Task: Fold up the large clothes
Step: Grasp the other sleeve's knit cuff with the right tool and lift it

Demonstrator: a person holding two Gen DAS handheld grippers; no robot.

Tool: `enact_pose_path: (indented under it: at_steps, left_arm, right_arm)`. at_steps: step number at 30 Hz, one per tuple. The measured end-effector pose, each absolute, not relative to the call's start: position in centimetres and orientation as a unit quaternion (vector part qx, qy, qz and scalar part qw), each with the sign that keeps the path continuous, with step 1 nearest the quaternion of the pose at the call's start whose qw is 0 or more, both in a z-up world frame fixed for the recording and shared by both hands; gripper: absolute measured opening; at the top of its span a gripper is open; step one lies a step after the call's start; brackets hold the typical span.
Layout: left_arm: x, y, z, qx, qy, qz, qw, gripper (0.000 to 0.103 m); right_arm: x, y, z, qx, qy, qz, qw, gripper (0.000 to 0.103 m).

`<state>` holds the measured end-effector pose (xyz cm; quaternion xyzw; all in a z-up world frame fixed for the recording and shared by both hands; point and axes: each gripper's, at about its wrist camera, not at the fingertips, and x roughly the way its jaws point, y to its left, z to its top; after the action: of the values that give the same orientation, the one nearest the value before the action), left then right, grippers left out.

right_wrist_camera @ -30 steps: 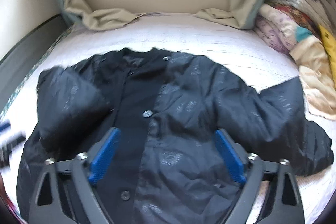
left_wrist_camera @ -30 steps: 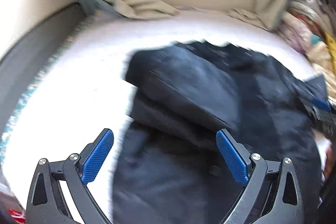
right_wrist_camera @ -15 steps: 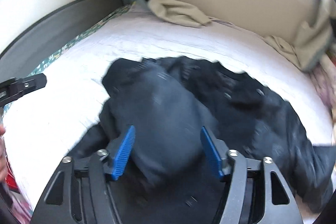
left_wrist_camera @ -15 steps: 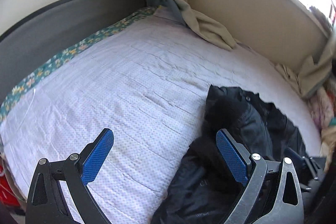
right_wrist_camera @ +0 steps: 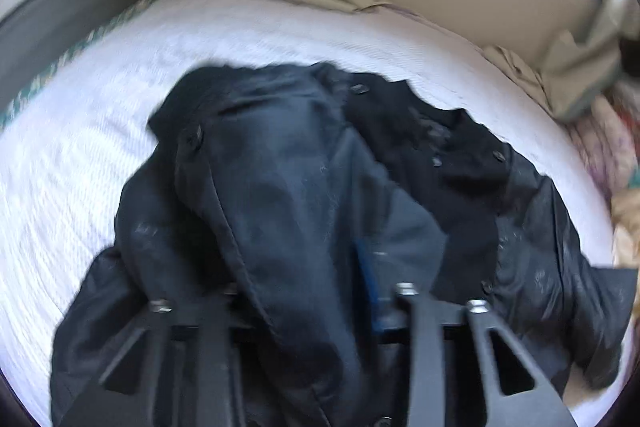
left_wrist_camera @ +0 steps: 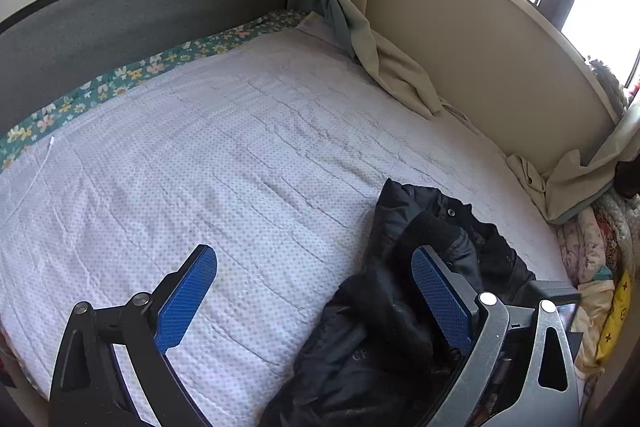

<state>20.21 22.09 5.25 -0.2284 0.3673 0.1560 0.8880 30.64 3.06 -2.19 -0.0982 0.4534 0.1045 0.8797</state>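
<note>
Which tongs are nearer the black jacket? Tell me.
Right. The right tongs are closing on a fold of the black jacket. The left tongs stand open over the bedspread, beside it.

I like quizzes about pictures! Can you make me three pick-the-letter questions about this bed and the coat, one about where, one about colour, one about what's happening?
1. Where does the jacket lie?
A. On the white bedspread
B. On the window ledge
C. On the floor

2. What colour are the pads of the left hand-held gripper?
A. Red
B. Blue
C. Yellow

3. What is the left hand-held gripper doing?
A. Clamping the curtain
B. Pinching the bedspread
C. Standing open, holding nothing

Answers:
1. A, since the dark jacket spreads over the white bedspread in both views.
2. B, since both pads show bright blue in the left view.
3. C, since its fingers stand wide apart, one over bare bedspread and one at the jacket's edge. The right hand-held gripper is closing, with a fold of jacket between its fingers.
</note>
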Motion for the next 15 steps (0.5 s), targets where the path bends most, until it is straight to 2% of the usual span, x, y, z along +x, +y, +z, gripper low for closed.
enact_pose_path:
  at_steps: [8, 9, 11, 12, 13, 15]
  left_arm:
    - [20.7, 19.5, 4.5, -0.202, 0.378, 0.138, 0.893, 0.1]
    - [20.8, 19.1, 4.4, -0.196, 0.38, 0.136, 0.894, 0.1]
    - [21.0, 18.5, 4.1, -0.187, 0.384, 0.133, 0.894, 0.1]
    - [21.1, 18.1, 4.0, -0.182, 0.387, 0.13, 0.895, 0.1]
    - [21.2, 17.8, 3.9, -0.177, 0.389, 0.128, 0.895, 0.1]
    - [21.4, 17.2, 3.6, -0.168, 0.394, 0.125, 0.895, 0.1]
  right_arm:
    - [27.1, -6.2, 0.1, 0.101, 0.399, 0.086, 0.907, 0.02]
    - [26.7, -7.0, -0.2, 0.115, 0.4, 0.085, 0.905, 0.025]
    - [25.3, -9.2, -1.6, 0.158, 0.409, 0.082, 0.895, 0.041]
    - [24.7, -9.9, -2.0, 0.172, 0.414, 0.081, 0.89, 0.056]
    - [23.9, -10.9, -2.8, 0.193, 0.421, 0.076, 0.883, 0.065]
    - [22.5, -12.8, -3.9, 0.221, 0.439, 0.073, 0.868, 0.068]
